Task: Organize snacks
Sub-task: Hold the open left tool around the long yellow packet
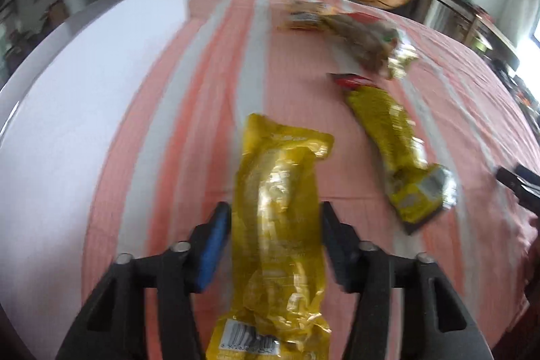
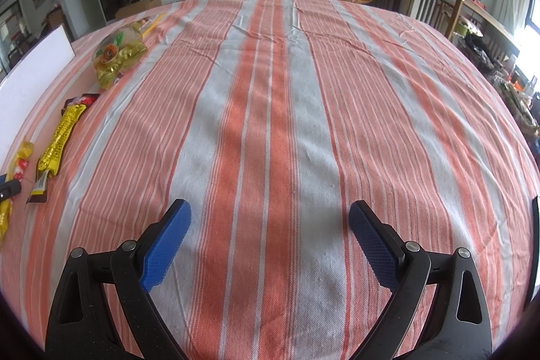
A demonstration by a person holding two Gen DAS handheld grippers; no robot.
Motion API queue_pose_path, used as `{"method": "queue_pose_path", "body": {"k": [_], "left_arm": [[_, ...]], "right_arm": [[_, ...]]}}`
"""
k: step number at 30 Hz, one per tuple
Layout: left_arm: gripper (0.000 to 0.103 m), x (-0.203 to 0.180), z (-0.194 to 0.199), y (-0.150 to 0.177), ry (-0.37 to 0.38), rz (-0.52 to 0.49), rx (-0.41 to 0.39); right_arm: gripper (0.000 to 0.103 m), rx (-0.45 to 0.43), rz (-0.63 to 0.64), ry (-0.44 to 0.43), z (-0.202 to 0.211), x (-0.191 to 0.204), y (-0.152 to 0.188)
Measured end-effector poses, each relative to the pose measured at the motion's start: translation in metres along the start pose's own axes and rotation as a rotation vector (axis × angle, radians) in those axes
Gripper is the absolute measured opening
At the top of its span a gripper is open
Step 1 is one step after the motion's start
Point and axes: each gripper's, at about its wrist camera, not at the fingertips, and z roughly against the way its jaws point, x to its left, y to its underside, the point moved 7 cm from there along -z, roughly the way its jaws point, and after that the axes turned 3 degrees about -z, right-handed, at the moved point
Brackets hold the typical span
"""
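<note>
A long yellow snack pack [image 1: 280,218] lies lengthwise on the striped tablecloth [image 1: 189,130], running between the fingers of my left gripper [image 1: 275,208]. The blue pads stand close at its two sides, and the pack looks flat and unsqueezed. Further right lie a second yellow pack [image 1: 395,140], a small red pack [image 1: 354,80], a clear bag with gold foil [image 1: 368,46] and an orange pack [image 1: 303,19] at the back. The left wrist view is blurred. My right gripper [image 2: 270,206] hovers open over bare cloth with nothing between its fingers. The snacks lie far to its left, among them the yellow pack [image 2: 60,134] and the clear bag [image 2: 118,53].
A large white board or box [image 1: 84,73] stands along the table's left side, seen also as a white board [image 2: 33,73] in the right wrist view. My right gripper's dark tip [image 1: 516,184] shows at the left view's right edge. Chairs and furniture ring the table.
</note>
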Motion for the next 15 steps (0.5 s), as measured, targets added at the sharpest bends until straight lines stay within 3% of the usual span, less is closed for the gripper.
{"method": "queue_pose_path", "body": {"k": [2,6,11,15], "left_arm": [[0.087,0.008,-0.003,0.001,0.016,0.026,-0.006],[0.095,0.008,-0.008,0.003,-0.031,-0.053,-0.037],[0.102,0.018,-0.01,0.002,-0.032,-0.017,-0.051],[0.103,0.02,-0.011,0.003,-0.038,-0.014,-0.054]], "right_arm": [[0.097,0.0,0.0,0.0,0.0,0.0,0.0],[0.097,0.0,0.0,0.0,0.0,0.0,0.0],[0.097,0.0,0.0,0.0,0.0,0.0,0.0],[0.097,0.0,0.0,0.0,0.0,-0.001,0.0]]}}
